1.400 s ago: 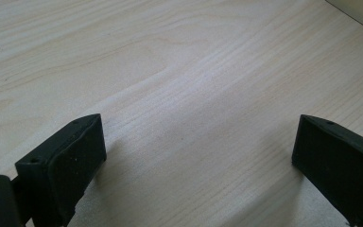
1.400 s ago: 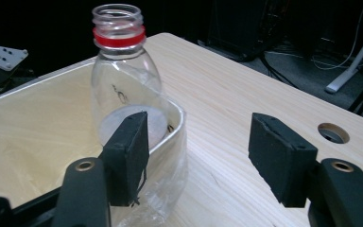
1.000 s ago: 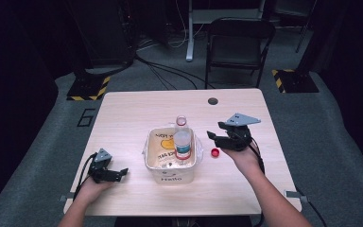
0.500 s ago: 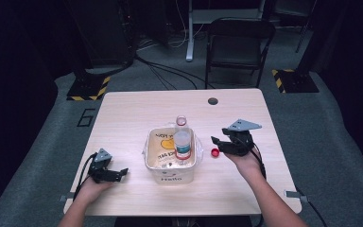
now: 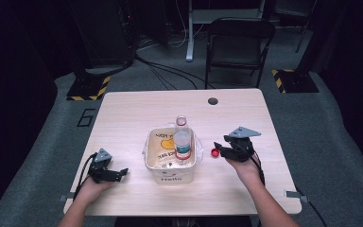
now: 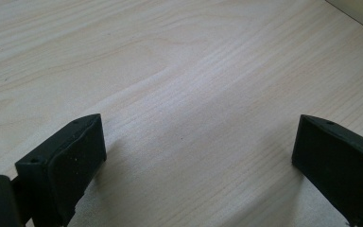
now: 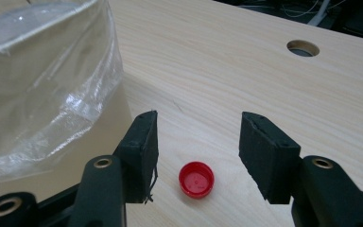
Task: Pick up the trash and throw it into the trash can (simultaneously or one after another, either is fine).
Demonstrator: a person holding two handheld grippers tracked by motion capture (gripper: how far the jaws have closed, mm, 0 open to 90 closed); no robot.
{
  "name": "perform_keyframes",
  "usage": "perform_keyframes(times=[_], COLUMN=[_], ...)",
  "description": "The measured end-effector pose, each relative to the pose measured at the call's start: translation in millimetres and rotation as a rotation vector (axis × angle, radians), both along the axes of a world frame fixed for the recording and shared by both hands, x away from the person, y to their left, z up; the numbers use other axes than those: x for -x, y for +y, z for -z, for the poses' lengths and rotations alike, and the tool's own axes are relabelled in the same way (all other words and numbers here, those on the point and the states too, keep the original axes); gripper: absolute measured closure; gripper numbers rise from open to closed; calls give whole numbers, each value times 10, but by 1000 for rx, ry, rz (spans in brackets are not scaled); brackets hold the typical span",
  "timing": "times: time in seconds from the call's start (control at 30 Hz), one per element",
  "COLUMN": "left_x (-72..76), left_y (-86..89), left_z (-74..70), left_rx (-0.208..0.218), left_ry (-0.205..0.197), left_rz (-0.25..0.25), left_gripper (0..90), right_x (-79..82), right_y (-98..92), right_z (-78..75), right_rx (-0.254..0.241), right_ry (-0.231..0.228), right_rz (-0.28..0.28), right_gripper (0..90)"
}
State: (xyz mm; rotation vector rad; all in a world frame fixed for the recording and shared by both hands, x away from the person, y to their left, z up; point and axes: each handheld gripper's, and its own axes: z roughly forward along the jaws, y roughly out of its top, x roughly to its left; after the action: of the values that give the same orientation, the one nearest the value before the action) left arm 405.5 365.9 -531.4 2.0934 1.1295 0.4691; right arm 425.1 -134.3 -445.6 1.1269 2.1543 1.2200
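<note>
Lying flat on table: small red cap (open side up), between closing, unclamped right tool jaws.

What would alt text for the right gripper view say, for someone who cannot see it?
A small red bottle cap lies on a pale wooden table between the two black jaws of the right tool, which have just been closing but do not touch it. A clear plastic liner in a bin stands at left.

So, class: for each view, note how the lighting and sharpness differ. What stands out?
High view: bright table, dark surroundings, soft overall. Left gripper view: crisp wood grain, soft shadows under the left claw. Right gripper view: red bottle cap sharp, glare on the bin's clear plastic liner.
</note>
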Motion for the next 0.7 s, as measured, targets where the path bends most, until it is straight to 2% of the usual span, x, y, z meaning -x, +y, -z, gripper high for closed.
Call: perform_keyframes(times=[0.2,0.7], left_x=[0,-1], left_y=[2,2], left_z=[-2,-2], left_rx=[-4,-4], left_ry=[-2,-1], left_rz=[1,1], left_gripper=[34,34], right_x=[-31,-182], right_y=[-4,51], right_z=[104,388], right_rx=[0,14], right_ry=[11,73], right_rz=[4,20], right_gripper=[471,471])
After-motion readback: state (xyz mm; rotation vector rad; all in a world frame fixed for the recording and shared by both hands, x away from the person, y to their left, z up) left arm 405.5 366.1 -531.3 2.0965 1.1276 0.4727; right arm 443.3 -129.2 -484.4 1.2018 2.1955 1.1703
